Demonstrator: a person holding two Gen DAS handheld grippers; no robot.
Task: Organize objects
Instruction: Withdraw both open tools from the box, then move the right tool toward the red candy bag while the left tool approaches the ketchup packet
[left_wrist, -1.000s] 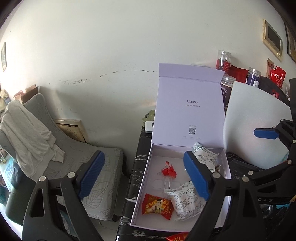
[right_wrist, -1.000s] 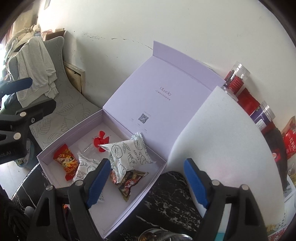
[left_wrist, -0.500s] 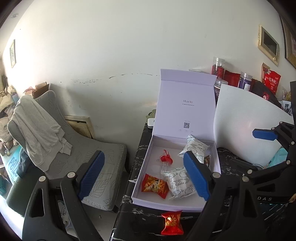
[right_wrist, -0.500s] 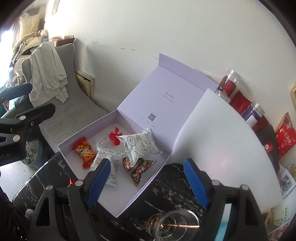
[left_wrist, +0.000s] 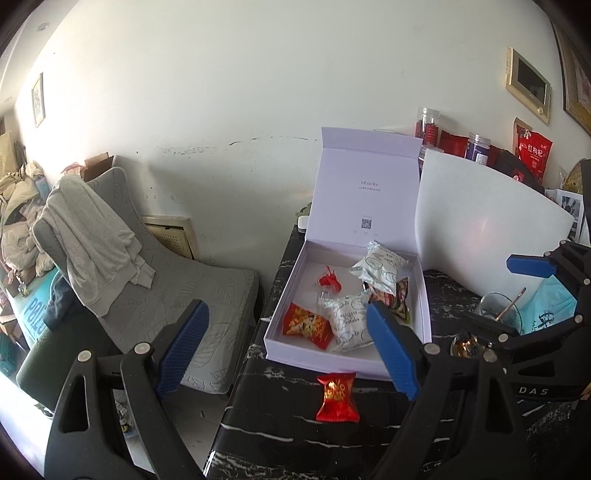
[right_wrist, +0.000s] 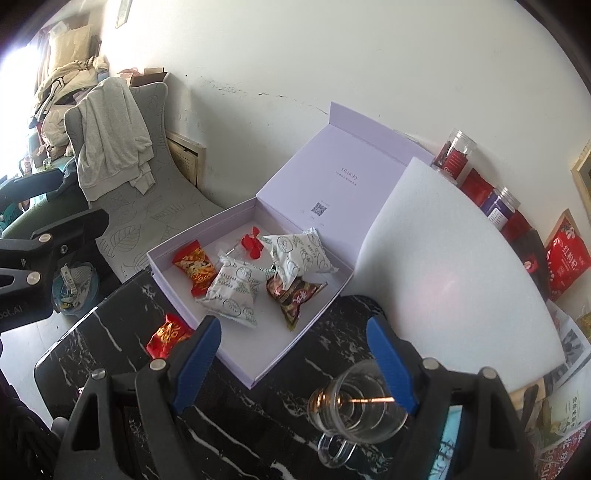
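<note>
Black marbled worktop (right_wrist: 306, 373) against a white wall, and the lilac box (left_wrist: 280, 291) sits on it, lid up, with snack packets already inside: an orange one (left_wrist: 306, 325), two white ones (right_wrist: 236, 291), a dark one (right_wrist: 293, 293). One item is not in yet: the red candy (left_wrist: 337, 397) lies on the worktop just outside the box's near wall. Left gripper (left_wrist: 286, 349) hangs above that edge, jaws spread and holding nothing; right gripper (right_wrist: 291, 362) likewise released and empty, with a glass mug (right_wrist: 354, 413) just under its right finger. My call: the candy is next. Best taken by the left, coming down over the wrapper's plump middle, not its crimped ends, then clearing the box wall before letting go in the bare near corner. The right should steer clear of that mug.
</note>
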